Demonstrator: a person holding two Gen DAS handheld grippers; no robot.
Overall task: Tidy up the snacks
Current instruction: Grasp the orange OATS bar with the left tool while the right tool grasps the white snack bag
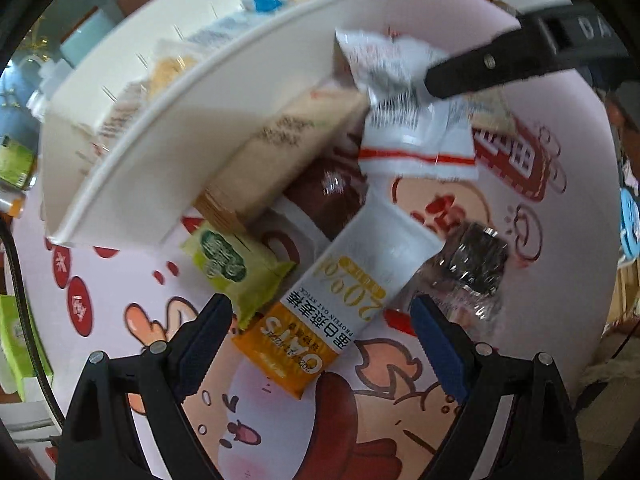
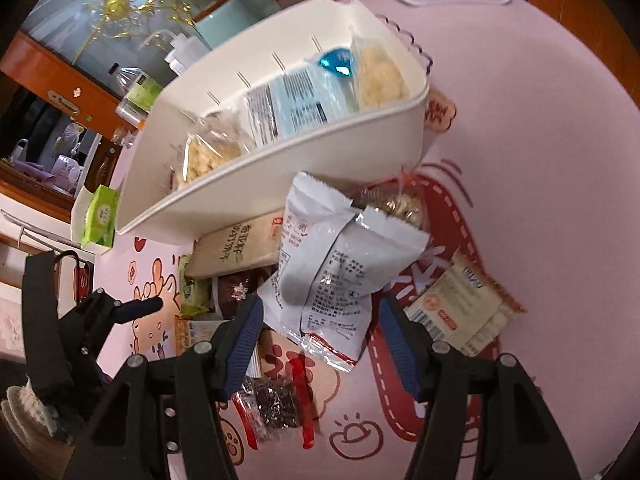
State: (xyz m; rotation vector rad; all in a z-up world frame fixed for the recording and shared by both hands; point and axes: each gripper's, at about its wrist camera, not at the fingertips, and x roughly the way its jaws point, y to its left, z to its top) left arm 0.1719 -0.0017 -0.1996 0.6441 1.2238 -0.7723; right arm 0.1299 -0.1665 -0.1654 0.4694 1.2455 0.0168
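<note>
A pile of snack packets lies on the pink cartoon mat [image 1: 400,420] beside a white bin [image 1: 180,140] [image 2: 320,152] that holds several packets. My left gripper [image 1: 320,338] hangs open over the pile, its pads either side of a white and orange oat bar [image 1: 320,316] without touching it. My right gripper [image 2: 320,334] is open around a crumpled white packet [image 2: 336,264] [image 1: 400,96]; the pads stand close to its sides with no squeeze showing. One right finger [image 1: 480,66] crosses that packet in the left wrist view. A left finger [image 2: 140,307] shows in the right wrist view.
The pile also has a green packet [image 1: 236,264], a beige packet [image 1: 280,152] [image 2: 240,248], a brown packet [image 1: 328,196] and a clear-wrapped dark snack [image 1: 472,264] [image 2: 276,404]. A cracker packet [image 2: 460,304] lies right. A green tissue box [image 2: 100,216] and bottles [image 2: 136,88] stand beyond the bin.
</note>
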